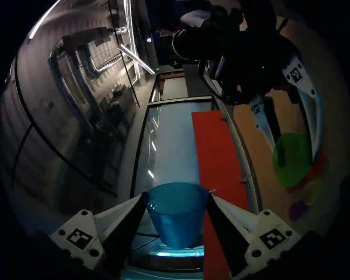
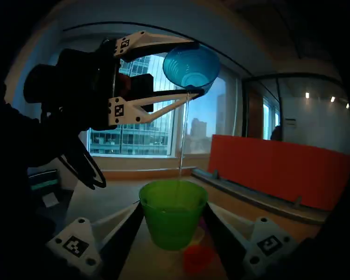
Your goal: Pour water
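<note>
My left gripper (image 1: 176, 212) is shut on a blue plastic cup (image 1: 176, 213). In the right gripper view that blue cup (image 2: 192, 66) is held high and tipped on its side by the left gripper (image 2: 193, 69), and a thin stream of water (image 2: 183, 135) falls from its rim. The stream lands in a green plastic cup (image 2: 172, 212), on which my right gripper (image 2: 173, 214) is shut, held upright. In the left gripper view the green cup (image 1: 292, 158) sits between the right gripper's white fingers (image 1: 263, 123), below and to the right.
Under the green cup lie small coloured cups: a red one (image 2: 197, 258), a yellow one (image 1: 313, 191) and a purple one (image 1: 296, 210) on the wooden table (image 2: 142, 261). An orange partition (image 2: 282, 168) runs along the table's edge beside large windows (image 2: 142, 135).
</note>
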Motion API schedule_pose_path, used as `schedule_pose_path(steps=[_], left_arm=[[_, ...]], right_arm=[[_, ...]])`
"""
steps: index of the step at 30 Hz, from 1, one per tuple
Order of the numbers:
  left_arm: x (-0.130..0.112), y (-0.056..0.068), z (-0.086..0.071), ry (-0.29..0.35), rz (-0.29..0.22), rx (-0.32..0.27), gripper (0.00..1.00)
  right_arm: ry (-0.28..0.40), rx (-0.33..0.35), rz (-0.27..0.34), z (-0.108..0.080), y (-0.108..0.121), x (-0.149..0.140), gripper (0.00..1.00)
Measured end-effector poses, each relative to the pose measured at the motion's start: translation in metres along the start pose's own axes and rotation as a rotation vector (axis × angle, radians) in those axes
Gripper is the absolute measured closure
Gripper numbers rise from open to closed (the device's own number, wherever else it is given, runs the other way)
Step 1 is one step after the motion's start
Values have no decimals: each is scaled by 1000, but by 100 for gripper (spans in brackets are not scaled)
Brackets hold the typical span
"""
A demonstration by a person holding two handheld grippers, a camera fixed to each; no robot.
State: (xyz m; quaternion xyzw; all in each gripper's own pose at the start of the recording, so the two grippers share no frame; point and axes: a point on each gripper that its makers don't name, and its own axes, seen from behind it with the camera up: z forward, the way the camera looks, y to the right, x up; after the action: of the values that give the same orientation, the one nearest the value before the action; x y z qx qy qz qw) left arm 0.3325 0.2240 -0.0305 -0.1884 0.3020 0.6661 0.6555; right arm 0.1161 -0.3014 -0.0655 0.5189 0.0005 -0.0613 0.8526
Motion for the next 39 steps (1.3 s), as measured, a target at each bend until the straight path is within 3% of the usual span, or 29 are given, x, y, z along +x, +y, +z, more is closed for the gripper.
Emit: schedule_pose_path(steps=[9, 20, 23, 27, 39], left_arm=[[4, -4, 1, 11, 32, 4, 11], [4, -7, -1, 17, 27, 12, 11], [2, -7, -1, 15, 0, 15, 11], [0, -6, -3, 19, -99, 16, 12], [-13, -10, -6, 25, -530, 10, 12]], right_arm=[[4, -2, 0, -1, 1, 0, 12], [6, -3, -1, 0, 0, 1, 12], [6, -3, -1, 1, 0, 1, 12], [6, -5, -2, 1, 0, 1, 12], [9, -17, -3, -1, 3, 2, 12]])
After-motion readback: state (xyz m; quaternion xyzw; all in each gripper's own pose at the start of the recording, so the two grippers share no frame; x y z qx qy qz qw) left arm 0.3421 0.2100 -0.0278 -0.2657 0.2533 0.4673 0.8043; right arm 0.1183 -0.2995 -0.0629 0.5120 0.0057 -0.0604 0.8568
